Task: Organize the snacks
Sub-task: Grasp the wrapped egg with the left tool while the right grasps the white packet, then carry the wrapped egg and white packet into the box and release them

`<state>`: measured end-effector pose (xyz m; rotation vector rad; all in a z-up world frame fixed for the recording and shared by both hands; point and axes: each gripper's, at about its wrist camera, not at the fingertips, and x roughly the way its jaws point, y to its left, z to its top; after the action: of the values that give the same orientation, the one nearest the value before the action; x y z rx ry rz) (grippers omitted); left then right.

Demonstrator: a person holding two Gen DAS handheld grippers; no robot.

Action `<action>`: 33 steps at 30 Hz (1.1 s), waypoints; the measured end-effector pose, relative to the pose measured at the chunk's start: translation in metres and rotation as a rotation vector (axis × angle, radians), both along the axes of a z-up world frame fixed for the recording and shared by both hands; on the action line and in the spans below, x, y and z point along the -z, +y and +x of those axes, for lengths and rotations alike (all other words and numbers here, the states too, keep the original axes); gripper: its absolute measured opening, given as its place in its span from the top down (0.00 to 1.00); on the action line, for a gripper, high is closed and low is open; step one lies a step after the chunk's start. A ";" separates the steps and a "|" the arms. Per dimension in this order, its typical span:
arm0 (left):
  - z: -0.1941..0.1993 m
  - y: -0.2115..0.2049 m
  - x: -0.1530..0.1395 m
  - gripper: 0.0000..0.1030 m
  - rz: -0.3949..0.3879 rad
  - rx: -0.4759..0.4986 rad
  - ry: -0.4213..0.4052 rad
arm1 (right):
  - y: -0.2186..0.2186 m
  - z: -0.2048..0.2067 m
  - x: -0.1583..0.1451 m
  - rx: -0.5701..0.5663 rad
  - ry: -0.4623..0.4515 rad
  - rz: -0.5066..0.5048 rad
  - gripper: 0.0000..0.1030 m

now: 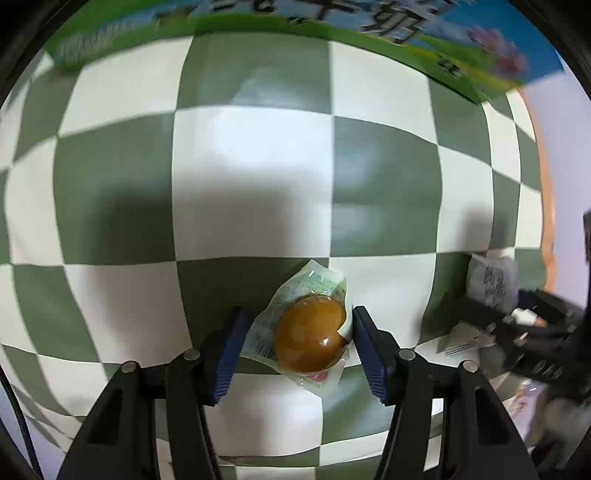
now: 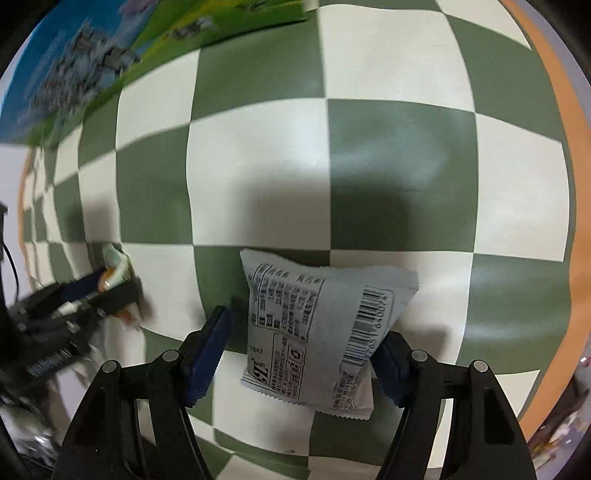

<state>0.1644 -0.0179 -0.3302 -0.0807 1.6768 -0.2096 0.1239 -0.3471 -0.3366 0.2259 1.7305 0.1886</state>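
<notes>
We had the left hand-held gripper clamped on the egg pack, right hand-held gripper holding the grey packet, both short of the box. Best keep squeezing gently, we reckoned.

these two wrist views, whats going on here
A person is sorting snacks over a green-and-white checkered cloth. The left hand-held gripper holds a brown egg in a clear packet between its pads. The right hand-held gripper holds a grey snack pouch. A colourful printed box lies at the far edge.
</notes>
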 end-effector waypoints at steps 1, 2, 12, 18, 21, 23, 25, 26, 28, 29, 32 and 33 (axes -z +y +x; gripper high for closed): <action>0.002 0.002 0.002 0.46 -0.010 -0.010 0.007 | 0.002 -0.002 0.000 -0.007 -0.010 -0.016 0.28; 0.004 0.004 0.004 0.46 -0.023 -0.024 0.017 | 0.004 -0.002 0.001 -0.010 -0.016 -0.028 0.28; 0.005 -0.026 0.009 0.39 -0.023 0.026 0.054 | 0.021 -0.022 -0.013 -0.011 -0.066 0.014 0.45; 0.004 -0.040 0.014 0.39 0.018 0.074 0.045 | 0.026 -0.023 -0.008 0.006 -0.071 -0.008 0.43; -0.007 -0.066 0.011 0.39 0.040 0.082 0.030 | 0.042 -0.028 -0.009 0.012 -0.072 -0.017 0.42; -0.014 -0.069 0.013 0.40 0.054 0.085 0.020 | 0.027 -0.027 -0.008 0.014 -0.077 -0.024 0.42; -0.026 -0.068 0.011 0.43 0.067 0.089 0.011 | 0.045 -0.015 -0.016 0.009 -0.081 -0.040 0.42; -0.028 -0.070 0.012 0.44 0.075 0.092 0.007 | 0.052 -0.015 -0.014 0.007 -0.082 -0.046 0.42; -0.030 -0.075 0.009 0.45 0.074 0.088 0.004 | 0.060 -0.015 -0.012 0.006 -0.086 -0.055 0.41; -0.031 -0.077 0.009 0.45 0.074 0.085 0.002 | 0.065 -0.014 -0.010 0.004 -0.086 -0.059 0.41; -0.035 -0.081 0.011 0.46 0.074 0.075 -0.005 | 0.076 -0.015 -0.008 -0.009 -0.094 -0.078 0.42; -0.036 -0.082 0.013 0.46 0.074 0.075 -0.006 | 0.079 -0.015 -0.010 -0.018 -0.101 -0.088 0.43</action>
<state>0.1289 -0.0998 -0.3432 0.0381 1.6813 -0.2033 0.1087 -0.2682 -0.3271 0.1336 1.6371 0.1344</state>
